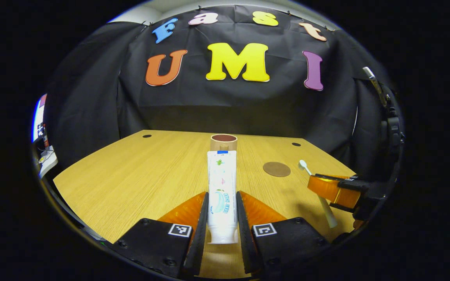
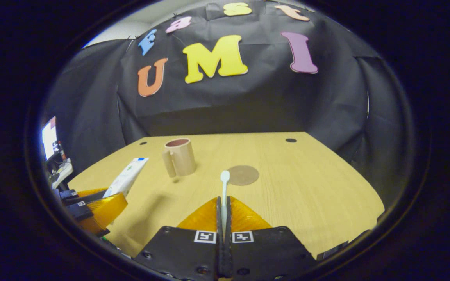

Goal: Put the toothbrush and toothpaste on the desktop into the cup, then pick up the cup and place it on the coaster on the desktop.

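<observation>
My own fingers hide the toothbrush (image 2: 224,195) handle in the right gripper view. The toothpaste (image 1: 222,195) tube blocks most of the cup (image 1: 224,142) in the left gripper view; its printing is too small to read.

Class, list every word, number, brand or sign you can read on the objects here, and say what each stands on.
Toothpaste: coloured print on the tube, too blurred to read.
Left gripper: two square black-and-white markers, no words.
Right gripper: two similar markers, no words.
Cup, coaster, toothbrush: no text.

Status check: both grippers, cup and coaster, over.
Left gripper shut on toothpaste. Right gripper shut on toothbrush. Cup upright, empty, beside coaster. Path clear.
</observation>
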Demonstrator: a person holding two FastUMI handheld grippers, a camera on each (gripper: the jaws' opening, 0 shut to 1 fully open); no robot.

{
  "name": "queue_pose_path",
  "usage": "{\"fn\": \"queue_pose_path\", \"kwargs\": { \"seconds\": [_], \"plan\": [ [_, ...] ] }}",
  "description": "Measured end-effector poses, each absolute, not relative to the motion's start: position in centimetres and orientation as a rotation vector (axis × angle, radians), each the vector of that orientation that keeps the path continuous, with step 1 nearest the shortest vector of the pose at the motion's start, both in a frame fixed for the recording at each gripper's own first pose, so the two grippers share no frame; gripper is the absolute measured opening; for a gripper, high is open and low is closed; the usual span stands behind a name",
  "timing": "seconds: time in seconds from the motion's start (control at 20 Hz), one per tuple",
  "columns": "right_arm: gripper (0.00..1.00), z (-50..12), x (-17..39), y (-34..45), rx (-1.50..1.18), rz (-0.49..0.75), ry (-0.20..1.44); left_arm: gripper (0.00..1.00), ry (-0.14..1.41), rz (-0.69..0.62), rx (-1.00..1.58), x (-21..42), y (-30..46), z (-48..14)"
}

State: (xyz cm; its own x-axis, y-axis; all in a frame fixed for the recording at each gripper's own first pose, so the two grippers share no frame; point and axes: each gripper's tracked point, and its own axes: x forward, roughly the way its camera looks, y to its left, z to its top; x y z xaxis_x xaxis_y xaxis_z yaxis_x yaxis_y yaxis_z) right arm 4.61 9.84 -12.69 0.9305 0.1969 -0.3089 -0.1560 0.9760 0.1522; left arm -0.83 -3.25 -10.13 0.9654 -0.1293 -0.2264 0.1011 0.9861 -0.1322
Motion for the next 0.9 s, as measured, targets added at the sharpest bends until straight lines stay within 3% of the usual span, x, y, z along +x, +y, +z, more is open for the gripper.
{"fn": "queue_pose_path", "kwargs": {
  "seconds": [0.25,0.55,0.9],
  "plan": [
    [0.00,-5.2,0.8,9.7,0.080,0.173,0.104,0.43,0.145,-0.086,-0.128,-0.5,-1.9,-6.1],
    [0.00,-2.9,-1.2,8.9,0.054,0.152,0.052,0.43,0.098,-0.101,-0.140,0.6,-2.0,-2.9],
    [0.00,-2.1,-0.7,7.4,0.063,0.125,0.034,0.44,-0.004,-0.074,-0.112,11.4,-2.1,2.5]
  ]
}}
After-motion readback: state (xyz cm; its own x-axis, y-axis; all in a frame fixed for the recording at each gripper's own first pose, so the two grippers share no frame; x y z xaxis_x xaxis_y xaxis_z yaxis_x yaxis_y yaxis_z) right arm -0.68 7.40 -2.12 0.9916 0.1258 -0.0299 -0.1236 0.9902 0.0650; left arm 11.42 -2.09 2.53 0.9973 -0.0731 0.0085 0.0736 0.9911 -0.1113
